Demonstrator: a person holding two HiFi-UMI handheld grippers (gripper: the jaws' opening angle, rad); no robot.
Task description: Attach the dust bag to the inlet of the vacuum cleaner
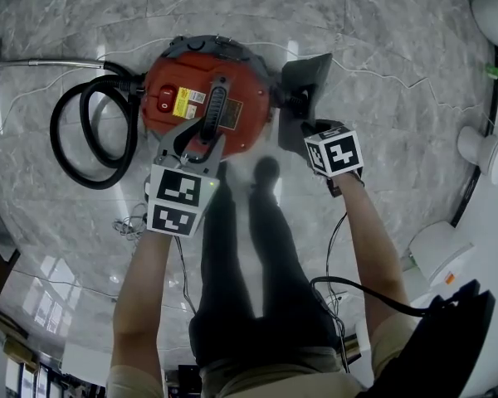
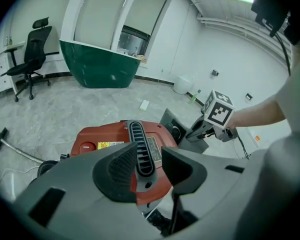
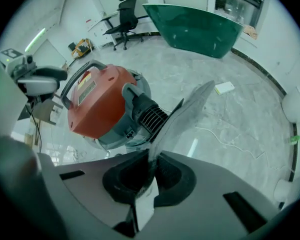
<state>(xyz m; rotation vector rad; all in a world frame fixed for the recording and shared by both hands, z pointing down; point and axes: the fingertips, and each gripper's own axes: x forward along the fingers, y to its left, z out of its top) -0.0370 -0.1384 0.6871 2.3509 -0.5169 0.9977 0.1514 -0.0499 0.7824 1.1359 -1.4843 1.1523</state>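
- Though pinched only along the near edge of the dust bag (image 3: 187, 109), with the right gripper (image 3: 151, 171) fully closed there, expect fair control: stands up unsupported from the pinch, so probably light and card-like rather than limp.
- Sits just right of the red vacuum cleaner (image 1: 187, 89), close beside the black ribbed inlet (image 3: 147, 115); touching or apart, cannot tell.
- Likely to bend or crease under a skewed push; best gripped near the opening and pressed on squarely, not steered by a far corner.
- Straddles the black handle (image 2: 140, 144) on top of the vacuum with the left gripper (image 2: 149, 156) roughly half open, pads apparently not pressing, nothing held.
- Treat the vacuum as heavy and rigid, yet apt to slide on the smooth marble floor (image 1: 382, 40); steady by that handle while seating the bag.
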